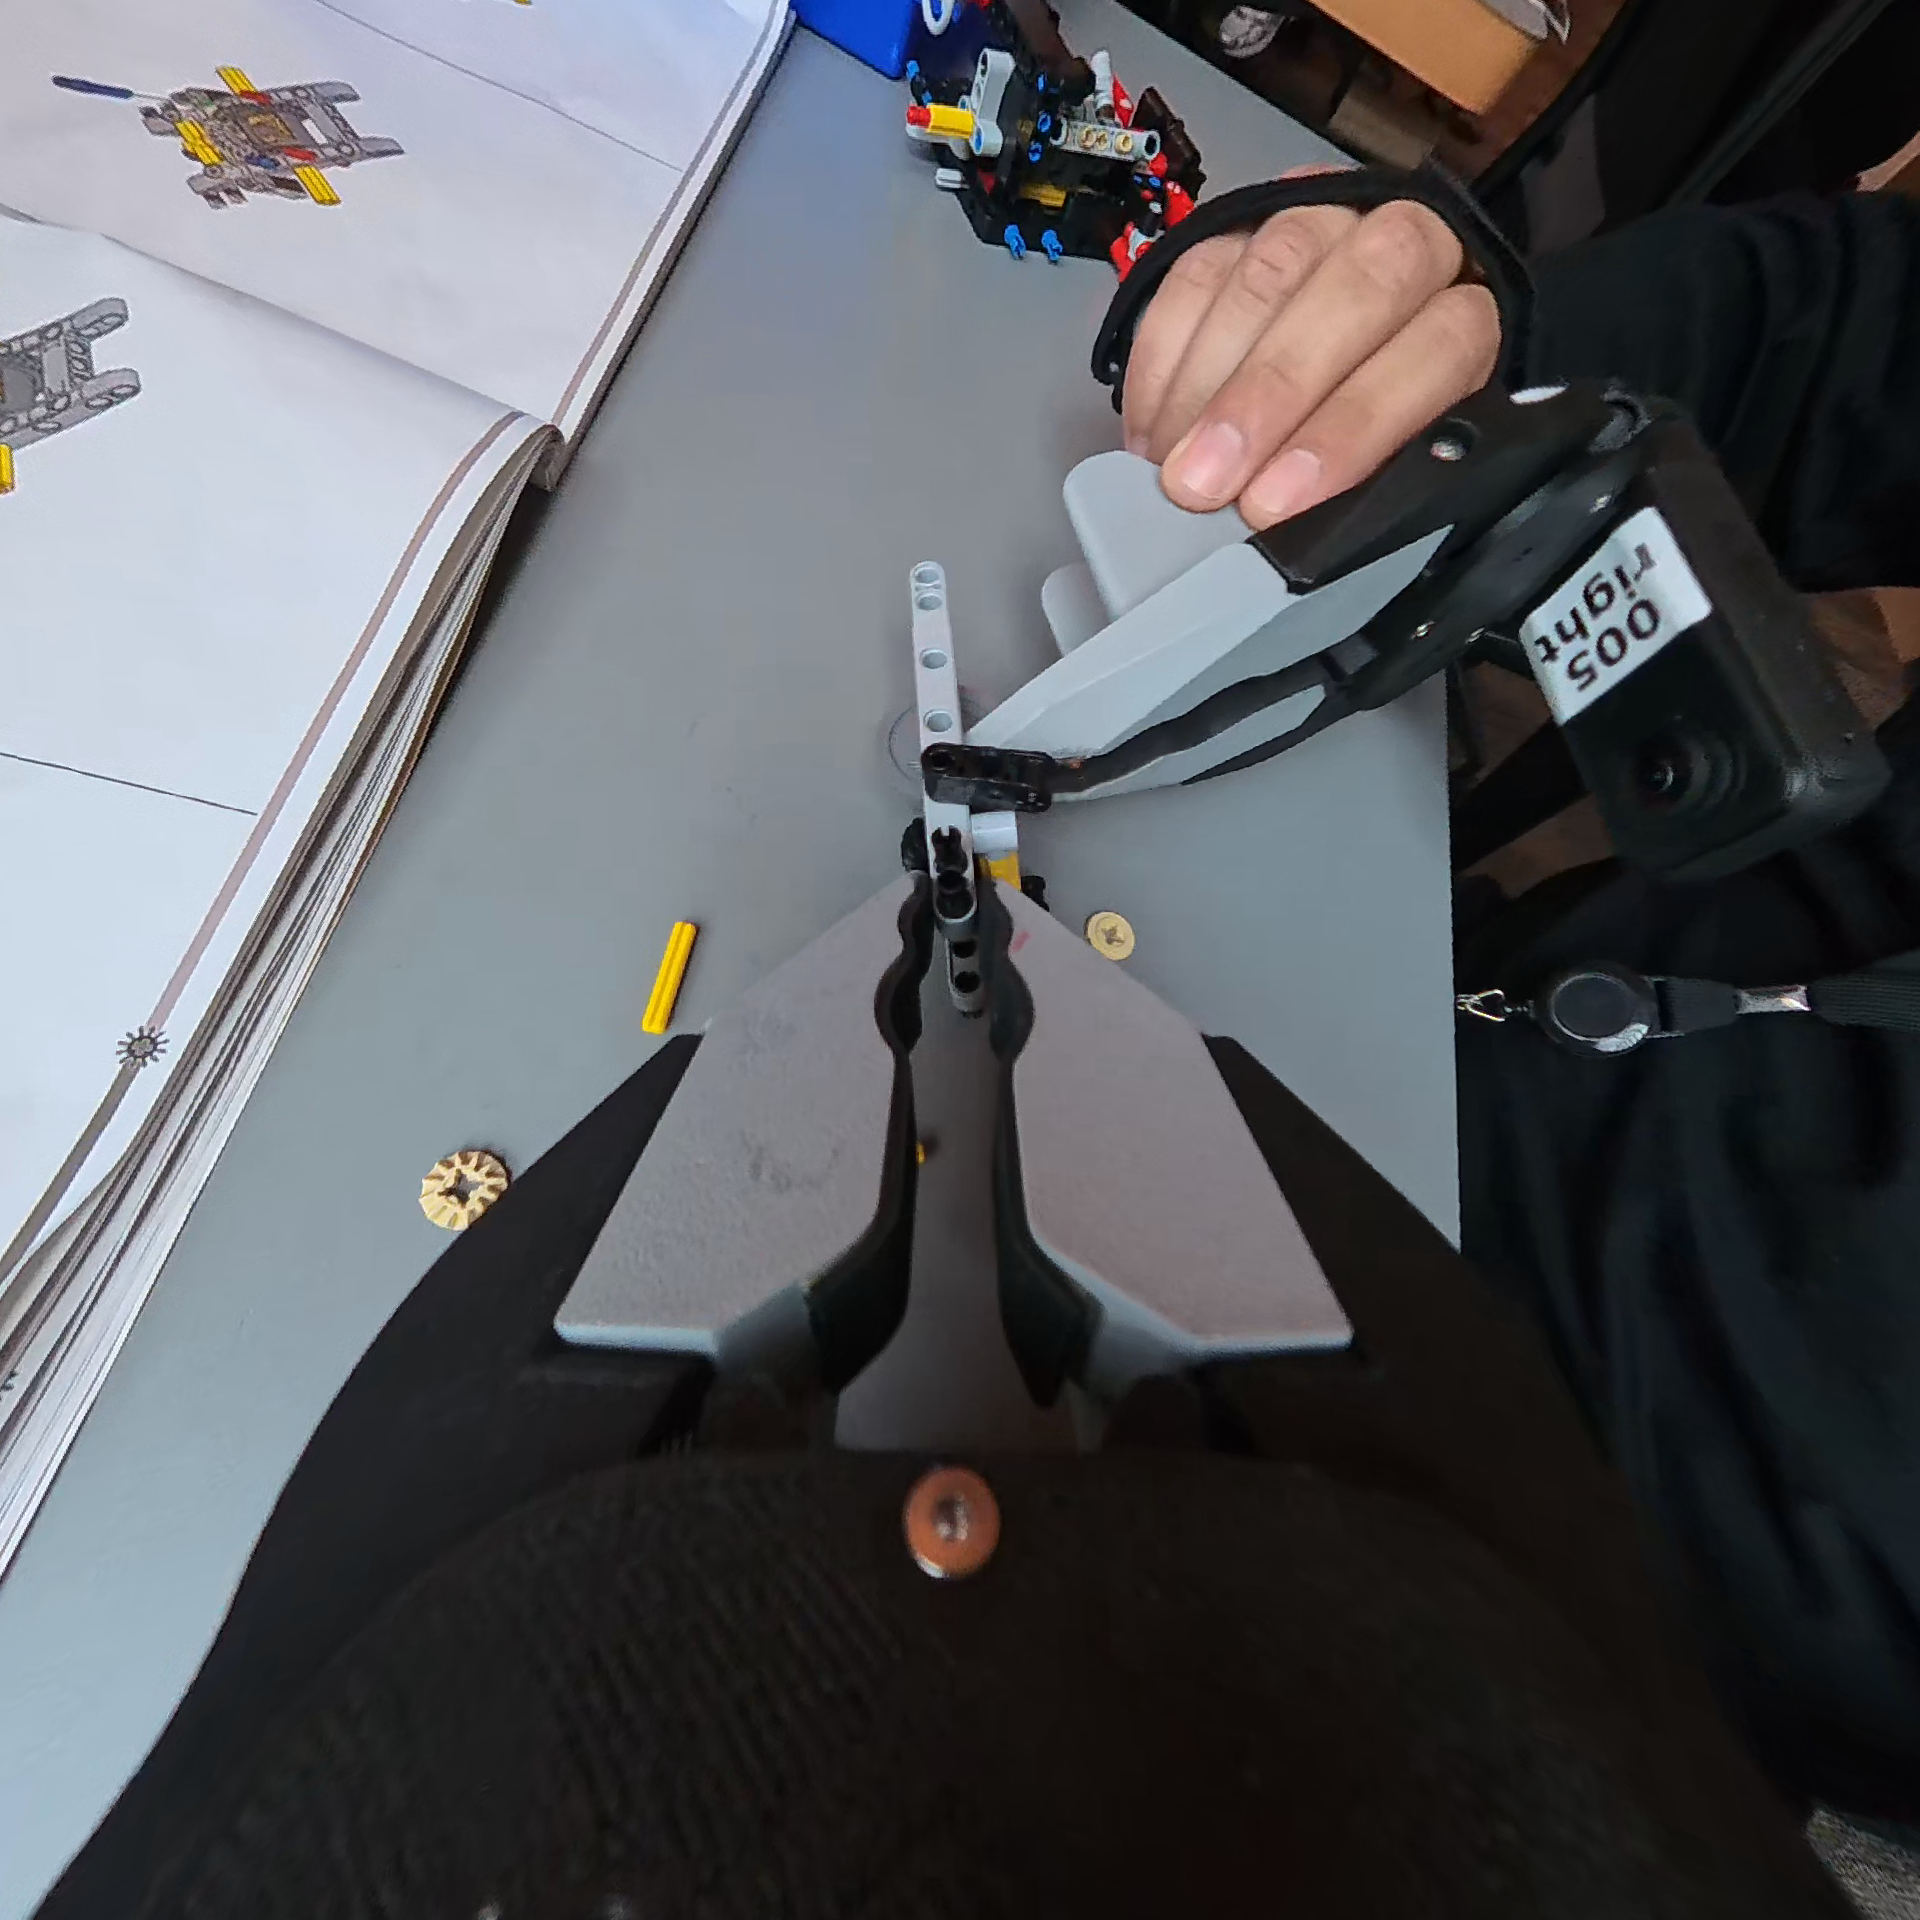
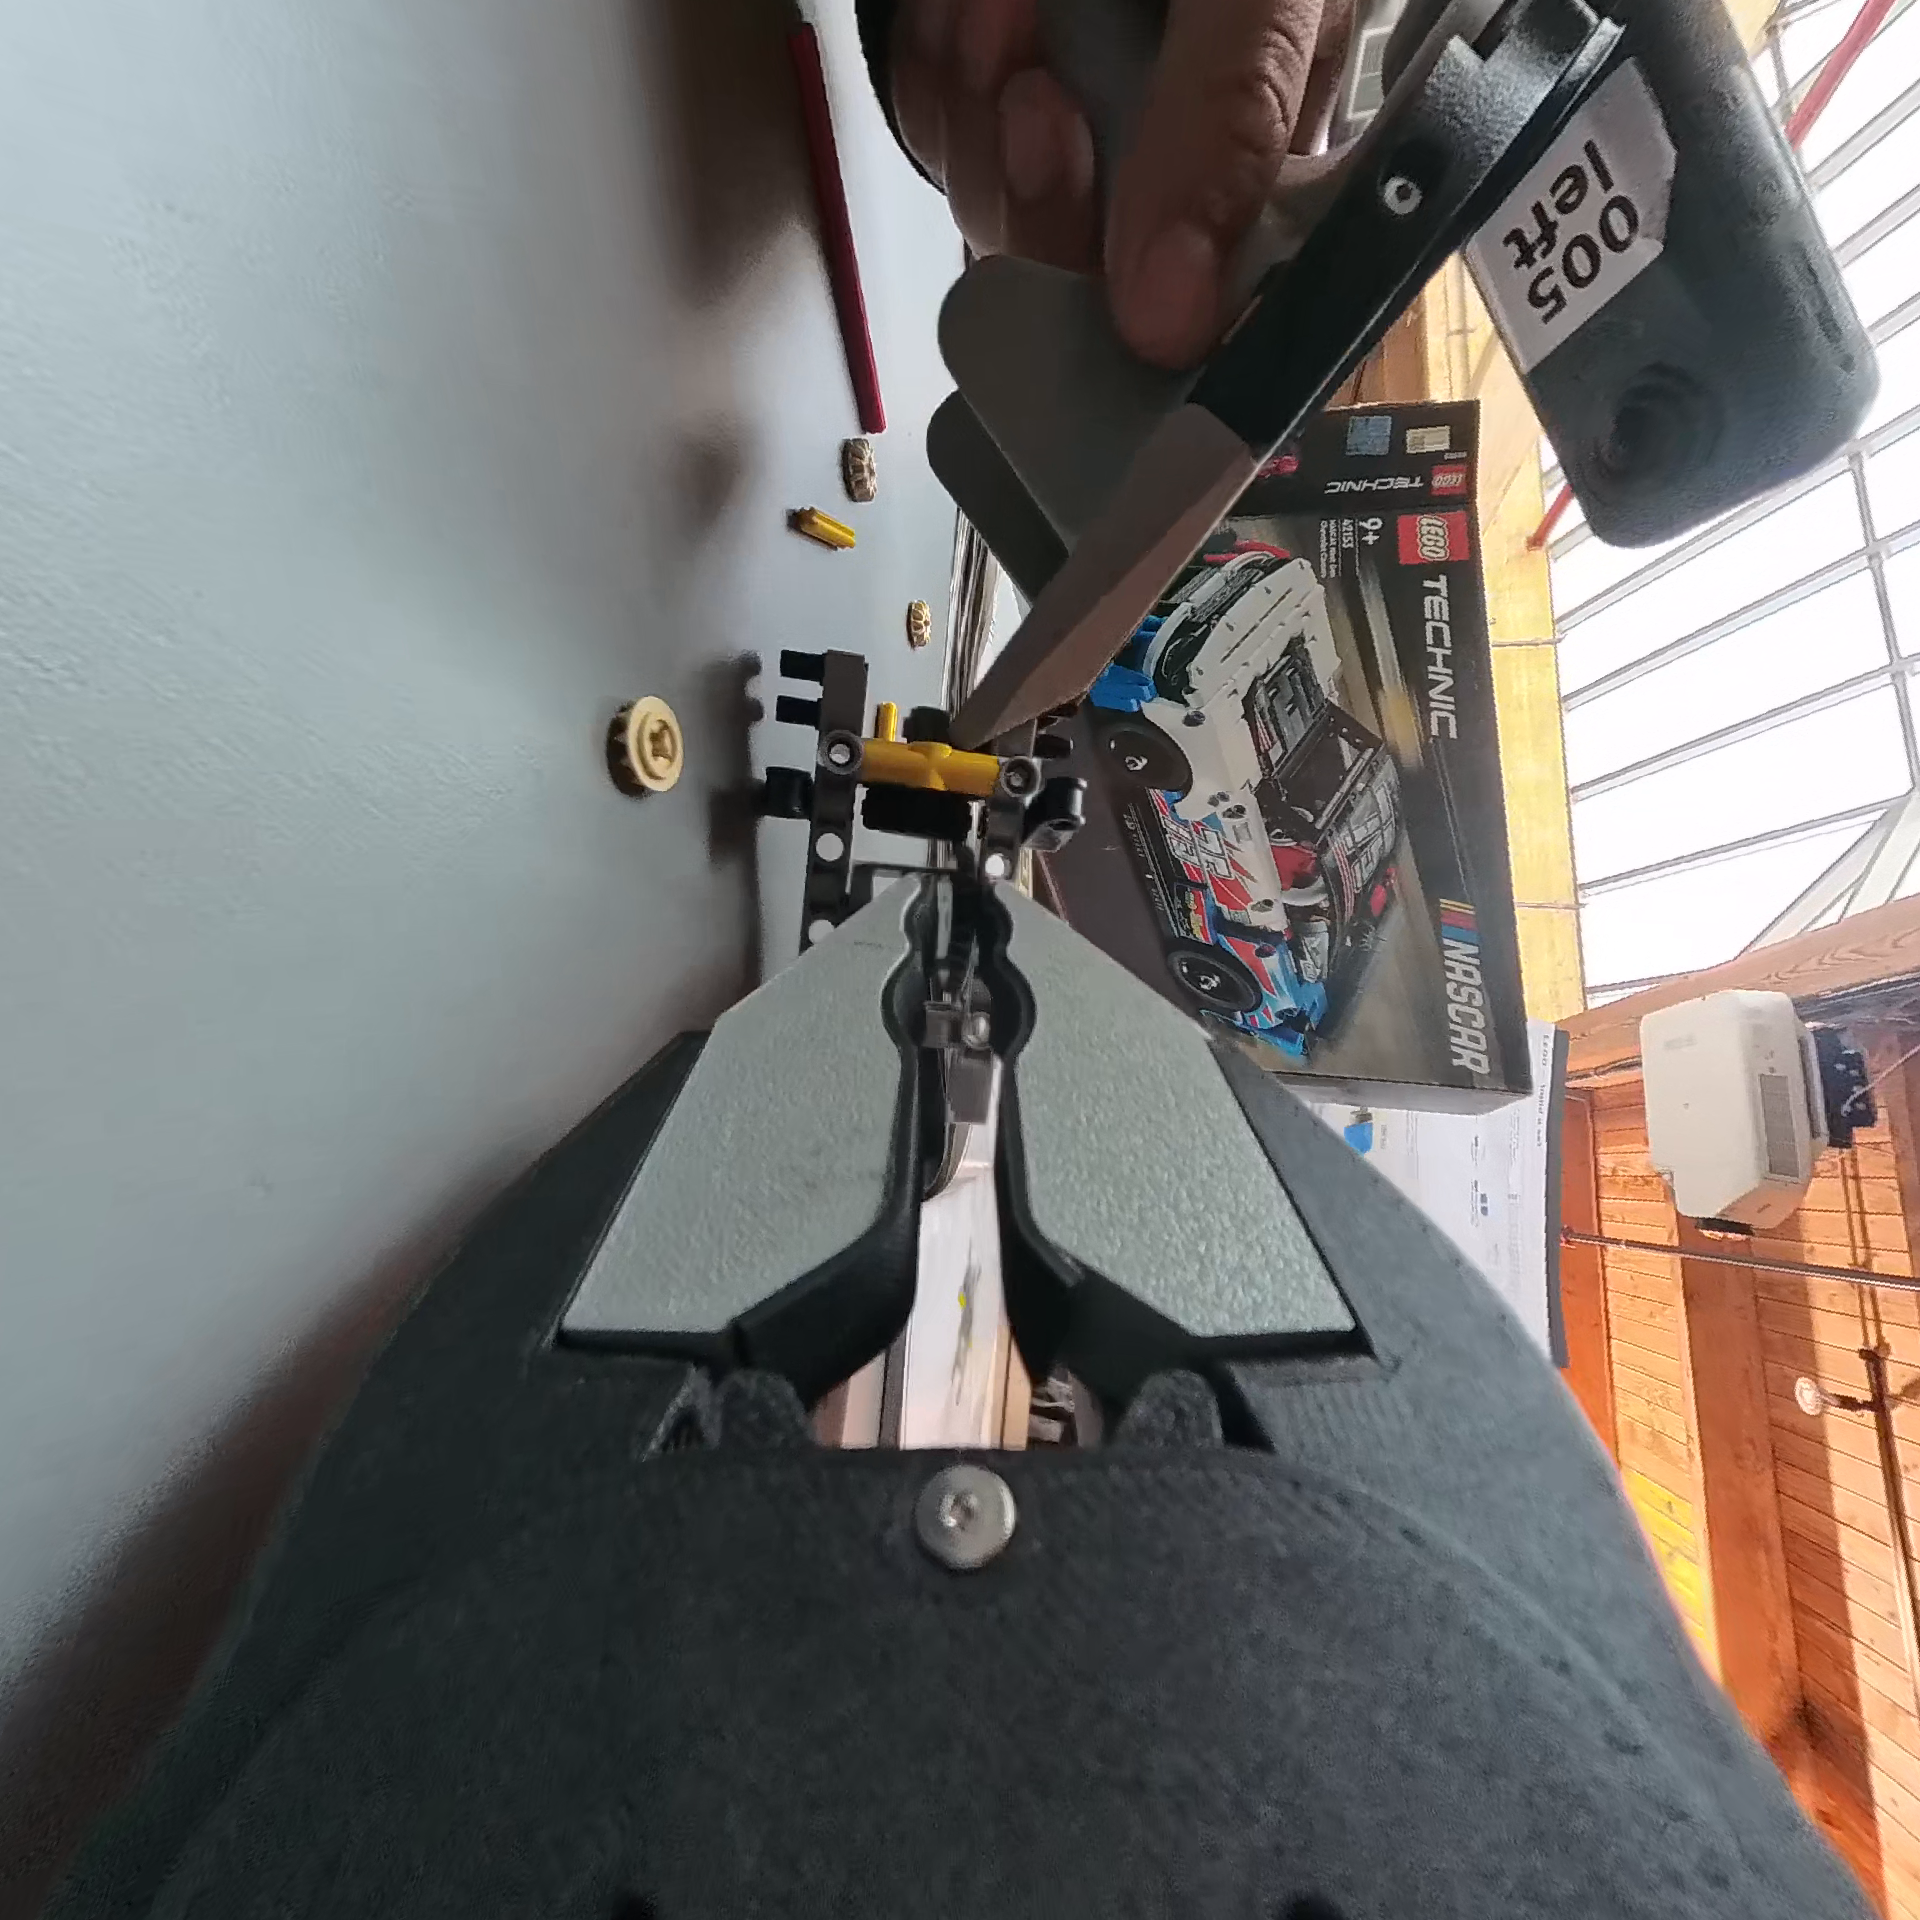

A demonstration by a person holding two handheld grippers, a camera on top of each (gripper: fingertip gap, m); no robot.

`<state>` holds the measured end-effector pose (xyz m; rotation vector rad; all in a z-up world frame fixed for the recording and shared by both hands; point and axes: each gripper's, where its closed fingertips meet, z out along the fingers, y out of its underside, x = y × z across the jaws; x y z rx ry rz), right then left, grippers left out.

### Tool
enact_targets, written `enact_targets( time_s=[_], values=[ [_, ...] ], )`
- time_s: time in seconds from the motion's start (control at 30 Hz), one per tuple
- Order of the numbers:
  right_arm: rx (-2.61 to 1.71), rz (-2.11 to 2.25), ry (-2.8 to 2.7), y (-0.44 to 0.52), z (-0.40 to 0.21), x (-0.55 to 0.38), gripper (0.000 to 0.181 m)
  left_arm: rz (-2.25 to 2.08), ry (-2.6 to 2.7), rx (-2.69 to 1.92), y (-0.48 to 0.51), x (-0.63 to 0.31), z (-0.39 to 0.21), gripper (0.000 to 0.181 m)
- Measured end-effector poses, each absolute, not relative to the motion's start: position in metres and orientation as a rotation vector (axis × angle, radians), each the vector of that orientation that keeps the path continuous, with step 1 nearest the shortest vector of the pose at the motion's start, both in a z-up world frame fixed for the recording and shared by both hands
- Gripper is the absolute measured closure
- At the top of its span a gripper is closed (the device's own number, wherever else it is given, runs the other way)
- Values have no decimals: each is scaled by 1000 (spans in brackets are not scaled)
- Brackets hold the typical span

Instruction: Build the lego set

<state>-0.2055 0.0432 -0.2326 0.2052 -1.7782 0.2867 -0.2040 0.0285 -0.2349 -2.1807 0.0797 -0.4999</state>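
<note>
Left wrist view showed the left gripper clenched on the grey beam assembly above the surface, while the right gripper pinched a black beam against it, best pressed squarely with holes aligned.

From my feeds I see a plain grey table under everything. At its right edge, against dark clothing, a black retractable badge reel hangs on a strap with a small metal clip. At the far end sit the corner of a blue container and a brown cardboard box. The right camera shows a white projector mounted by a wooden slatted wall, with bright gridded windows beside it.
</note>
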Motion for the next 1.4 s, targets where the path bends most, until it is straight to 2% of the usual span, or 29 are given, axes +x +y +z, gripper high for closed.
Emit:
enact_targets(
  time_s=[0.5, 0.7, 0.8, 0.87, 0.93, 1.03, 1.27, 1.4],
  values=[
    [151, 391, -1760, 53, -216, -188, 159, -451, 110, -2183, 26, -204, -235, 177],
    [-191, 788, -1988, 68, -216, -197, 124, -408, 165, -2190, 24, -203, -235, 177],
    [-347, 1038, -2157, 69, -220, -197, 114, -373, 207, -2189, 24, -201, -234, 177],
    [-396, 1180, -2278, 66, -226, -193, 131, -349, 237, -2184, 25, -200, -234, 177],
    [-476, 1242, -2346, 64, -234, -198, 119, -322, 267, -2172, 26, -197, -233, 177],
    [-500, 1225, -2516, 56, -251, -195, 116, -276, 312, -2152, 28, -194, -233, 177],
    [-360, 1100, -2576, 47, -264, -192, 154, -238, 329, -2135, 30, -193, -235, 177],
    [-341, 1084, -2536, 50, -262, -194, 146, -241, 331, -2129, 29, -193, -235, 177]
  ],
)
